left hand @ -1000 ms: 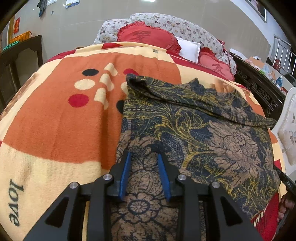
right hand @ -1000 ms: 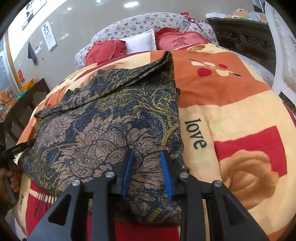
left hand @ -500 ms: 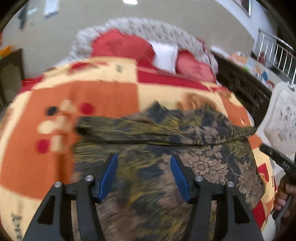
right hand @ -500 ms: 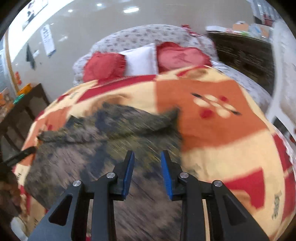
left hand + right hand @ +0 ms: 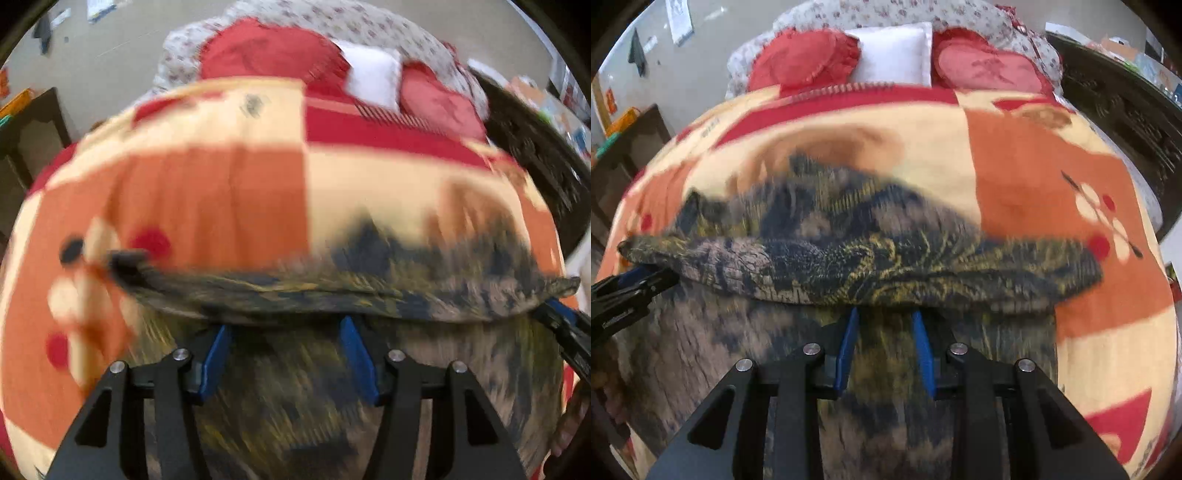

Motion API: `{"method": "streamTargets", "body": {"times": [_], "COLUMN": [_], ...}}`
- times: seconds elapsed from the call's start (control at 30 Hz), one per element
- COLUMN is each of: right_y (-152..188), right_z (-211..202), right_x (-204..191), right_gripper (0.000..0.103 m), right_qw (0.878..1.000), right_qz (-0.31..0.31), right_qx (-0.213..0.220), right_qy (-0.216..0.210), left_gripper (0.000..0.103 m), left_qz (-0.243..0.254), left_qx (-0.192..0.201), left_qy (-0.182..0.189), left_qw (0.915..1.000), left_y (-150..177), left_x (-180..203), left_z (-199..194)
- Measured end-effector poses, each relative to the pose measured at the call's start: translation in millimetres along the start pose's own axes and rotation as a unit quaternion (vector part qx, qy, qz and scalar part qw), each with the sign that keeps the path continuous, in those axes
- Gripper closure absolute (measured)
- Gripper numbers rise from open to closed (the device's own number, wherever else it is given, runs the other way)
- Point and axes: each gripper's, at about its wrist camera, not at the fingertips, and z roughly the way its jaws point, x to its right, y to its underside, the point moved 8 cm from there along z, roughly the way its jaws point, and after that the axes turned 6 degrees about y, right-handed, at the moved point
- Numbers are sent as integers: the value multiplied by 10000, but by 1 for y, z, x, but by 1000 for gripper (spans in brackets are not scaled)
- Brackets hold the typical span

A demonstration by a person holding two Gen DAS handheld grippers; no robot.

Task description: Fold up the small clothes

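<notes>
The left tool [image 5: 284, 328] sits at the lower centre of its frame, its 2 blue fingers [image 5: 216, 356] spread wide apart over the dark patterned garment [image 5: 332, 291]; nothing is between them, and their tips reach just under the garment's raised fold. The right tool [image 5: 884, 317] is at the lower centre of its own frame, blue fingers [image 5: 923, 350] set closer together but still parted, with cloth showing in the gap; whether they pinch it cannot be told through the blur. In the left wrist view the right tool shows at the right edge, under the end of the fold.

The garment lies across the lower half of both frames on a bed blanket [image 5: 1034, 177] of orange, cream and red blocks. Its far edge is lifted into a thick horizontal roll running across mid-frame. In the upper part of the right frame, 2 red cushions [image 5: 805, 59] flank a white pillow [image 5: 894, 51].
</notes>
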Motion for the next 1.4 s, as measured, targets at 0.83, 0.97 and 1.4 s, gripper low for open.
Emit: {"method": "streamTargets", "body": {"times": [0.83, 0.97, 1.4], "right_y": [14, 15, 42], "right_z": [22, 22, -75], "right_x": [24, 26, -40], "right_gripper": [74, 74, 73], "right_qw": [9988, 9987, 9946], "right_qz": [205, 202, -488], "right_qx": [453, 468, 891], "right_qy": [-24, -21, -225], "left_gripper": [28, 31, 20], "left_qz": [-52, 86, -342], "left_qx": [553, 593, 642], "left_qy": [933, 592, 1652], "left_qw": [9941, 9965, 9836], "left_y": [47, 56, 173], "left_x": [-14, -38, -36], "left_z": [-9, -38, -174]}}
